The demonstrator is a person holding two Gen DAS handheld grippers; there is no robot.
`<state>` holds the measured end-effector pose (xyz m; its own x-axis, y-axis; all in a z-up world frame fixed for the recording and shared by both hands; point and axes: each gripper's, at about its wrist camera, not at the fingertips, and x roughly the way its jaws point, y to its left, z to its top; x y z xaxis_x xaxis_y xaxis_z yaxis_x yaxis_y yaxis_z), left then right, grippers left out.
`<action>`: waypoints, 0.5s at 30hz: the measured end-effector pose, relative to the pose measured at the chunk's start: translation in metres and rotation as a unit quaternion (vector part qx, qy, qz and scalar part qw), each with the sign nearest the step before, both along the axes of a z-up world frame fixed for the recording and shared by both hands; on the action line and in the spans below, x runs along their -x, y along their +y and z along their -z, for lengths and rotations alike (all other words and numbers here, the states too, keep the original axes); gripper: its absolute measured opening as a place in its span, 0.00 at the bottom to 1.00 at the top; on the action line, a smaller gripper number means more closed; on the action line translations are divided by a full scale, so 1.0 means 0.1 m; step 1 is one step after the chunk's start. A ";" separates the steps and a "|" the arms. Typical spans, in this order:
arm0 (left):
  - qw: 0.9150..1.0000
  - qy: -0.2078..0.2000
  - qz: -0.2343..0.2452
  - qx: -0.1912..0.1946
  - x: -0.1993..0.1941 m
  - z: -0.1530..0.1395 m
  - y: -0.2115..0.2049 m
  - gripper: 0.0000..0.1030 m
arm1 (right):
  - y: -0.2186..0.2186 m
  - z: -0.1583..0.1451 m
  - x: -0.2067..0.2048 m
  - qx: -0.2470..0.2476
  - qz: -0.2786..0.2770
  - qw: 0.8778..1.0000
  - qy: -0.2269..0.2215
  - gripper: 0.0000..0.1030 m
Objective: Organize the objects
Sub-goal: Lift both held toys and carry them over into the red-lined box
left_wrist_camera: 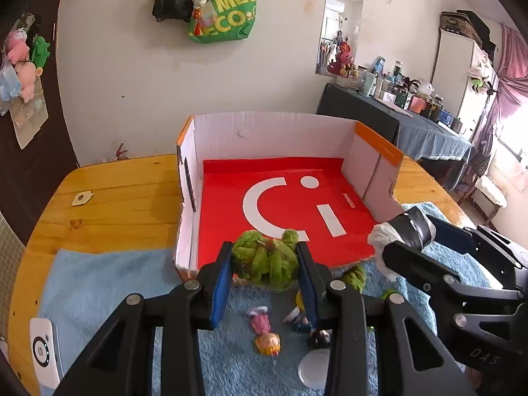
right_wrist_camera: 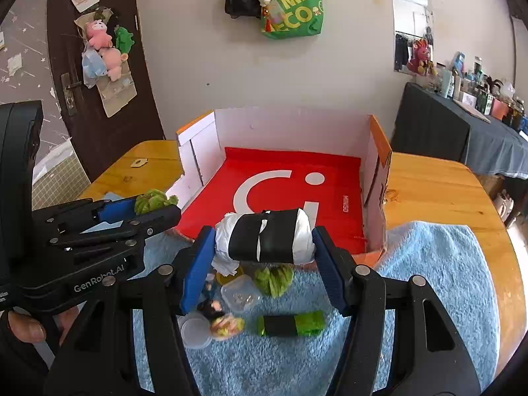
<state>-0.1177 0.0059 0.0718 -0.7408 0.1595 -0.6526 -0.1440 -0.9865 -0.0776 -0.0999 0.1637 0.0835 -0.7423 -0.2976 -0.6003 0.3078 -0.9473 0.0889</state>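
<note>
Green fuzzy toy (left_wrist_camera: 265, 260) sits clamped btwn the blue pads of the left gripper (left_wrist_camera: 264, 264), held above the near open edge of the cardboard box (left_wrist_camera: 274, 125), w/ the red box floor (left_wrist_camera: 297, 204) behind it. White bundle w/ black tape (right_wrist_camera: 269, 236) is gripped crosswise by the right gripper (right_wrist_camera: 264, 247), also over the box's near edge, to the right of the toy; in left wrist view it shows as a taped roll at (left_wrist_camera: 404, 227).

Below, on the blue towel (right_wrist_camera: 445, 264): a 2nd green fuzzy piece (right_wrist_camera: 274, 279), a clear plastic container (right_wrist_camera: 239, 293), a green pack w/ black band (right_wrist_camera: 290, 325), a round white lid (right_wrist_camera: 194, 331), and small dolls – one blond-haired (left_wrist_camera: 267, 343), one dark-haired (right_wrist_camera: 211, 308).

Towel lies on a wooden table (left_wrist_camera: 125, 198); box stands at its far middle. White device (left_wrist_camera: 44, 353) at near left. Green tote bag (right_wrist_camera: 293, 6) hangs on the far wall.
</note>
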 end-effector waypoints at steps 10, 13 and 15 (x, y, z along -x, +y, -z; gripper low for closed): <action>1.000 0.011 -0.003 -0.001 0.29 -0.13 -0.03 0.38 | -0.01 -0.05 0.27 0.002 0.006 1.000 -0.001 0.57; 1.000 0.011 -0.003 -0.002 0.38 -0.16 -0.03 0.38 | 0.00 -0.07 0.36 0.003 0.009 1.000 -0.001 0.57; 1.000 0.011 -0.002 -0.002 0.44 -0.16 -0.02 0.38 | 0.00 -0.09 0.42 0.005 0.010 1.000 0.000 0.57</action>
